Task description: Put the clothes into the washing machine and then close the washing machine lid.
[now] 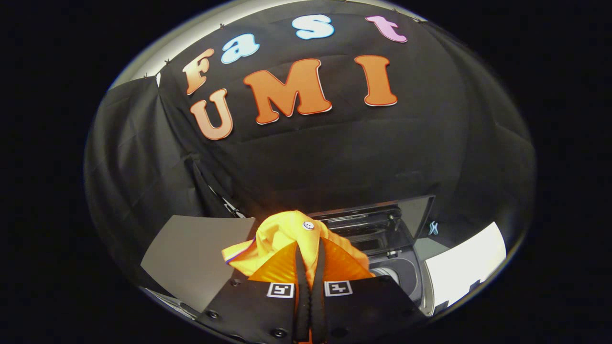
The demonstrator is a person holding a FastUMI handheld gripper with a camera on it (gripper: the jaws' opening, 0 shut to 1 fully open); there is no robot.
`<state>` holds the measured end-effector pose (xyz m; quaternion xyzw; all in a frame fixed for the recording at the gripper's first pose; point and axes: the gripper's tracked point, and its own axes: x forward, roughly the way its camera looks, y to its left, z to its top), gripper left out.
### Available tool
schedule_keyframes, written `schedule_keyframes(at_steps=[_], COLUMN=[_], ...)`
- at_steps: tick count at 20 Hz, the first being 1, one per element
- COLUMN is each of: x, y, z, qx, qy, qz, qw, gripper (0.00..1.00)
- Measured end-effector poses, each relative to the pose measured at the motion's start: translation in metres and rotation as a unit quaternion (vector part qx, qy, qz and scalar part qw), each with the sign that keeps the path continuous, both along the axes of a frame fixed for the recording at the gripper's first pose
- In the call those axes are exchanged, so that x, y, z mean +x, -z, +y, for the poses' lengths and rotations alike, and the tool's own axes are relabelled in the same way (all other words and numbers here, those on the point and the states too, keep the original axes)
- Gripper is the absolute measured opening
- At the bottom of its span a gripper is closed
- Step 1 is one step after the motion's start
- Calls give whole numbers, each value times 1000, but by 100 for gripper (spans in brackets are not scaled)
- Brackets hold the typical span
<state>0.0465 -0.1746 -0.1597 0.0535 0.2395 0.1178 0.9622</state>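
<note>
Black cloth is hanging behind everything; gripper (310, 258) fingers are pinching a bunched orange fabric garment with a white button (287, 239), and the open dark top-loading washing machine (382, 239) is sitting just beyond, slightly right.

Dim booth, strong fisheye bending, perhaps overhead light

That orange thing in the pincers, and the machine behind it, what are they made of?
The garment looks like soft woven cloth, matte: it folds and bunches, and has a pale button. The gripper is shut on it, both fingers pressing the fabric. The washing machine, just beyond, seems hard grey plastic; its raised lid looks glossy and dark, perhaps tinted plastic or glass.
</note>
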Motion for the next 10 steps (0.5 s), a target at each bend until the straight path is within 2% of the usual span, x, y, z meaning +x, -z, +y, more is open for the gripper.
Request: schedule_keyframes(at_steps=[6, 10], x=[10, 18], y=[35, 71], z=[-61, -78], qx=[-14, -13], qy=[36, 42], qz=[32, 58], qw=[999, 997], gripper=[10, 9])
